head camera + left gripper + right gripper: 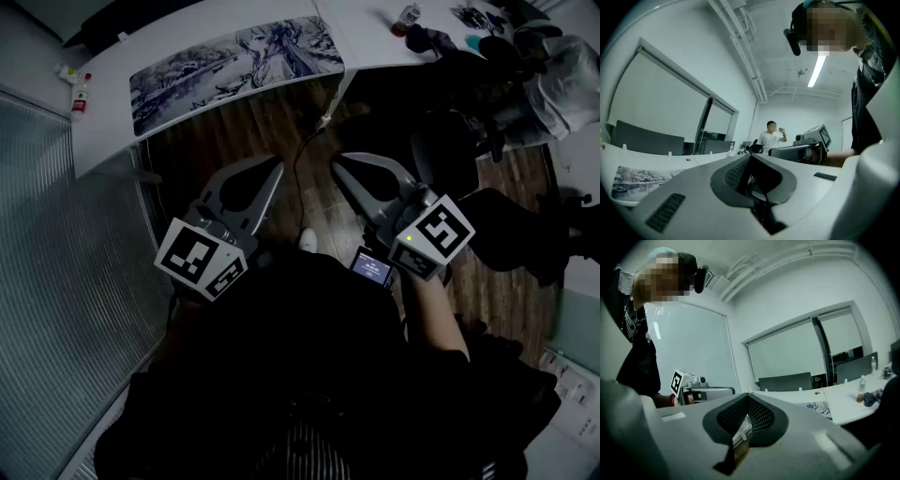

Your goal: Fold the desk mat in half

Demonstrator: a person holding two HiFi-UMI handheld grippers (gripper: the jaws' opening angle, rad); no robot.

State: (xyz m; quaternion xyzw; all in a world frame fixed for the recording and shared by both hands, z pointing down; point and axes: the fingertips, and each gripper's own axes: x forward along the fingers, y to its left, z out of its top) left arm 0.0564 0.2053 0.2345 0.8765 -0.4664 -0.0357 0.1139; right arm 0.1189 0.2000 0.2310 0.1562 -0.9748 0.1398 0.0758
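Observation:
The desk mat [234, 66], printed with a pale blue-grey picture, lies flat on the white desk [112, 122] at the top of the head view. It shows too at the left of the left gripper view as the mat [637, 182], and at the right of the right gripper view as the mat [816, 408]. My left gripper [274, 169] and right gripper [339, 161] hang side by side over the wooden floor, short of the desk's edge. Both are shut with nothing between the jaws. In their own views the left gripper [750, 158] and right gripper [747, 397] point level across the room.
A small bottle [82, 94] stands near the mat's left end. Bottles and clutter [422, 33] lie on the right desk, beside a seated person [558, 80] and a dark chair [450, 141]. A cable [323, 122] hangs from the desk. Blinds [56, 244] run along the left. A person [771, 136] stands far off.

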